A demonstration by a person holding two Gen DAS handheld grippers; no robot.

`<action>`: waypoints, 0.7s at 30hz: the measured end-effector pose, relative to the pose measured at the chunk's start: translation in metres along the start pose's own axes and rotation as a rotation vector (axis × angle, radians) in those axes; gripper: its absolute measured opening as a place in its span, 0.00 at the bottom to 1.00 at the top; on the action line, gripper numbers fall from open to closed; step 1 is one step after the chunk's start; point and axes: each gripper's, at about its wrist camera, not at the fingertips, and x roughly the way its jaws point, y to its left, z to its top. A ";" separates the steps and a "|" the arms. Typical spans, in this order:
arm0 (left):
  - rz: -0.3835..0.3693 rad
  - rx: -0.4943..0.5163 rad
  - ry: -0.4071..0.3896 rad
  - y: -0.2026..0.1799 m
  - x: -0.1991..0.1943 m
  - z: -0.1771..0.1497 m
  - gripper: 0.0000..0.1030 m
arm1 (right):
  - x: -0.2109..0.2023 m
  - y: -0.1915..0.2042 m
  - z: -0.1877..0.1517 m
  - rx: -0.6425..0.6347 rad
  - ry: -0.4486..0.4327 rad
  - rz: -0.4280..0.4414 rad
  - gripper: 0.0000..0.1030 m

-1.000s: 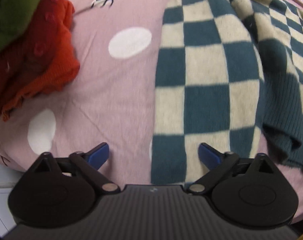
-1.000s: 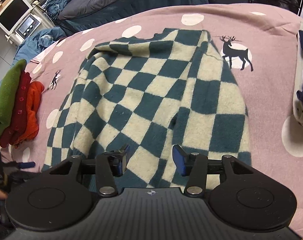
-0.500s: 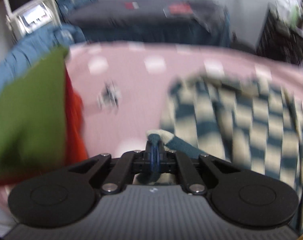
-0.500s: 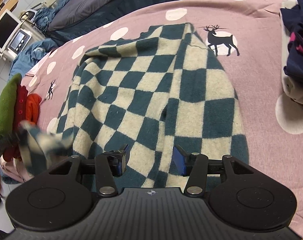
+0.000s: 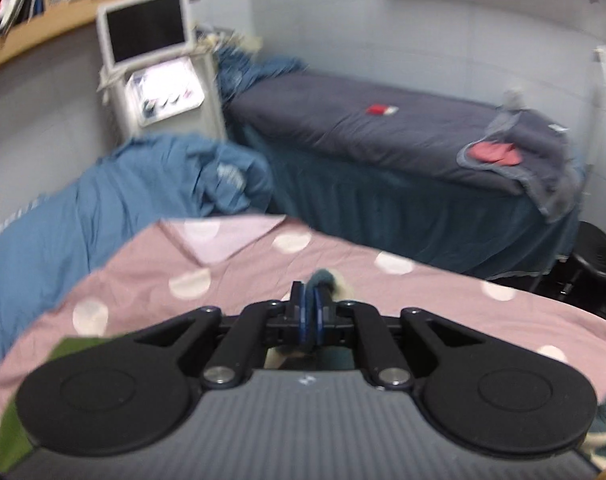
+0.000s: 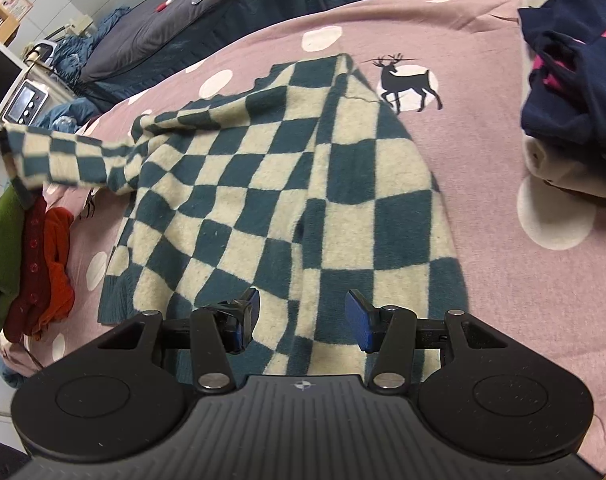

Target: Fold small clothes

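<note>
Clamping sweater sleeve [image 6: 63, 156]: left gripper [image 5: 310, 312] jaws together on it, lifted at 9 o'clock. Right gripper [image 6: 303, 316] jaws apart over checkered sweater [image 6: 287, 200] hem, 6 o'clock, on pink bedspread [image 6: 503, 260].

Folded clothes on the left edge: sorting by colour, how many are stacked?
3: green one outermost, dark red buttoned one in the middle, orange one nearest the checkered sweater. More may hide beneath.

The checkered sweater [image 6: 287, 200] runs beneath the right gripper's body, its hem hidden.
</note>
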 end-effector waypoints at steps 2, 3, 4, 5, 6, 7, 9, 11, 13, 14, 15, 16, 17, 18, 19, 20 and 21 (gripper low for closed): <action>0.032 0.008 0.062 -0.003 0.018 -0.001 0.50 | 0.000 -0.001 0.000 0.003 0.004 -0.007 0.79; 0.050 0.008 0.094 -0.007 0.021 -0.005 0.65 | 0.000 -0.001 0.000 0.003 0.006 -0.008 0.79; 0.049 0.008 0.118 -0.011 0.019 -0.012 0.86 | 0.000 0.000 0.000 0.001 0.009 -0.009 0.79; 0.021 0.016 0.127 -0.015 0.015 -0.019 0.93 | 0.000 0.000 0.001 -0.002 0.011 -0.010 0.80; -0.027 0.035 0.125 -0.021 0.009 -0.026 0.93 | 0.000 0.001 0.001 -0.006 0.012 -0.012 0.80; -0.078 0.065 0.130 -0.026 0.001 -0.038 0.95 | 0.000 0.001 0.001 -0.011 0.014 -0.015 0.81; -0.162 0.142 0.177 -0.039 -0.011 -0.064 0.99 | 0.002 0.001 0.002 -0.016 0.025 -0.020 0.85; -0.209 0.211 0.236 -0.050 -0.026 -0.095 1.00 | 0.005 -0.001 0.002 -0.017 0.040 -0.023 0.85; -0.249 0.268 0.301 -0.058 -0.038 -0.130 1.00 | 0.007 -0.001 0.000 -0.022 0.056 -0.024 0.85; -0.256 0.283 0.333 -0.061 -0.044 -0.148 1.00 | 0.008 -0.002 -0.001 -0.030 0.068 -0.023 0.85; -0.263 0.294 0.367 -0.064 -0.050 -0.166 1.00 | 0.010 -0.001 -0.002 -0.043 0.087 -0.022 0.85; -0.265 0.293 0.401 -0.064 -0.052 -0.184 1.00 | 0.012 0.000 -0.004 -0.061 0.115 -0.018 0.85; -0.261 0.281 0.433 -0.063 -0.053 -0.201 1.00 | 0.015 0.002 -0.006 -0.083 0.144 -0.013 0.85; -0.252 0.266 0.463 -0.062 -0.055 -0.219 1.00 | 0.018 0.005 -0.008 -0.111 0.170 -0.010 0.85; -0.238 0.246 0.491 -0.060 -0.056 -0.236 1.00 | 0.020 0.009 -0.011 -0.144 0.197 -0.007 0.85; -0.232 0.220 0.519 -0.058 -0.056 -0.251 1.00 | 0.023 0.014 -0.013 -0.181 0.224 -0.004 0.85; -0.238 0.194 0.537 -0.056 -0.057 -0.263 1.00 | 0.026 0.020 -0.015 -0.219 0.250 -0.003 0.85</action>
